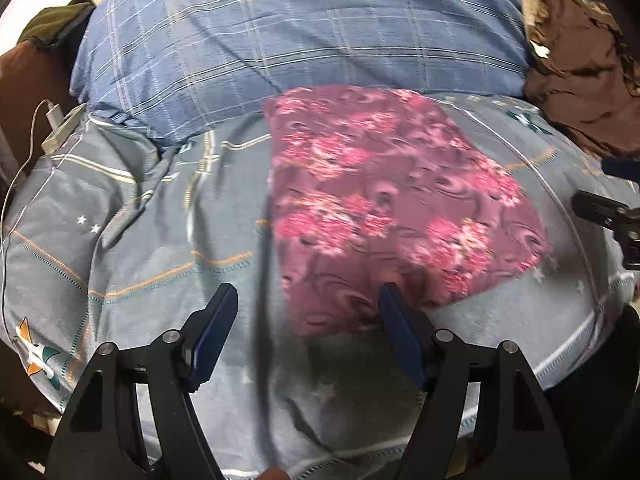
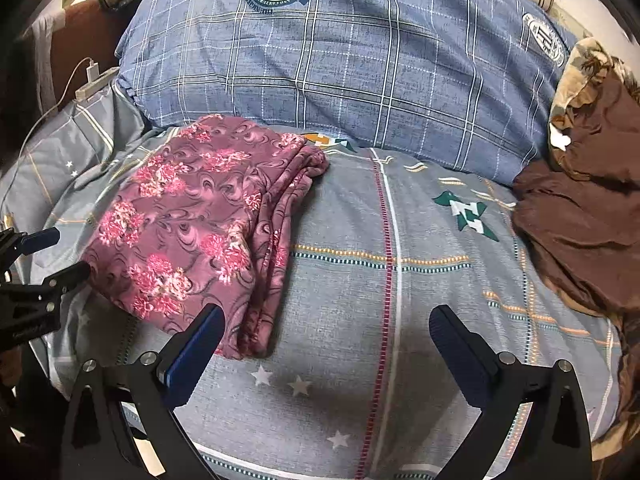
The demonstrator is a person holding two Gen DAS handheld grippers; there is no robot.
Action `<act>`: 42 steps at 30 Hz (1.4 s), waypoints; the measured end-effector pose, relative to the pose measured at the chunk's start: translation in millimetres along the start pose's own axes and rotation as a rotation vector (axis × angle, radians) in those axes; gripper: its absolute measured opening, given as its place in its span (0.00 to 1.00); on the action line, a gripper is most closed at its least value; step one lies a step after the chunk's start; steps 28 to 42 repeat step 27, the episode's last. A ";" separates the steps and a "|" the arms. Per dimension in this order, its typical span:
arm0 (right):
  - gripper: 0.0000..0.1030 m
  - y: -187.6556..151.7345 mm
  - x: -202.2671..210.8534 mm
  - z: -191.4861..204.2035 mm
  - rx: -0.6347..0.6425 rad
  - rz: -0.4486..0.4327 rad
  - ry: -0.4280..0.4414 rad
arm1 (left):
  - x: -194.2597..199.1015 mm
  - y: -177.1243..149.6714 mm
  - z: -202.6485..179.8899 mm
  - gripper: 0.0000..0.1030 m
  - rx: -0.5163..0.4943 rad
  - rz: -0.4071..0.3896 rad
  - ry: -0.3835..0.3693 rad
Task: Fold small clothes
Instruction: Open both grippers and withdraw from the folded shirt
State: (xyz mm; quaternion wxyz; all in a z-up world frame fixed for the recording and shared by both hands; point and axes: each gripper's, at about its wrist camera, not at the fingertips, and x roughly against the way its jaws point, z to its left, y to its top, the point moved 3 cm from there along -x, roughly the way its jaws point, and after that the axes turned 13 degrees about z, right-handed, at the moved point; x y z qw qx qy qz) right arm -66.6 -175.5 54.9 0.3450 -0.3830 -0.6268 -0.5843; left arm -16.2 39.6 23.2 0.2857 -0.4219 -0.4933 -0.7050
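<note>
A folded maroon garment with pink flowers (image 1: 396,200) (image 2: 200,220) lies flat on the grey-blue bedsheet (image 1: 132,240) (image 2: 400,260). My left gripper (image 1: 308,304) hovers open over the garment's near edge, nothing between its blue pads. My right gripper (image 2: 326,324) is open wide above bare sheet, just right of the garment's folded edge, holding nothing. The left gripper's fingers (image 2: 44,256) show at the left edge of the right wrist view. The right gripper's fingers (image 1: 608,208) show at the right edge of the left wrist view.
A big blue plaid pillow (image 1: 300,40) (image 2: 340,72) lies behind the garment. Crumpled brown cloth (image 1: 580,80) (image 2: 580,208) is heaped at the right. A white charger and cable (image 1: 56,120) (image 2: 94,78) sit at the left, with dark green cloth (image 1: 56,16) beyond.
</note>
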 end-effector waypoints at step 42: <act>1.00 -5.7 3.8 9.0 0.036 0.001 0.027 | 64.8 23.0 -23.6 0.72 -0.060 -0.077 0.006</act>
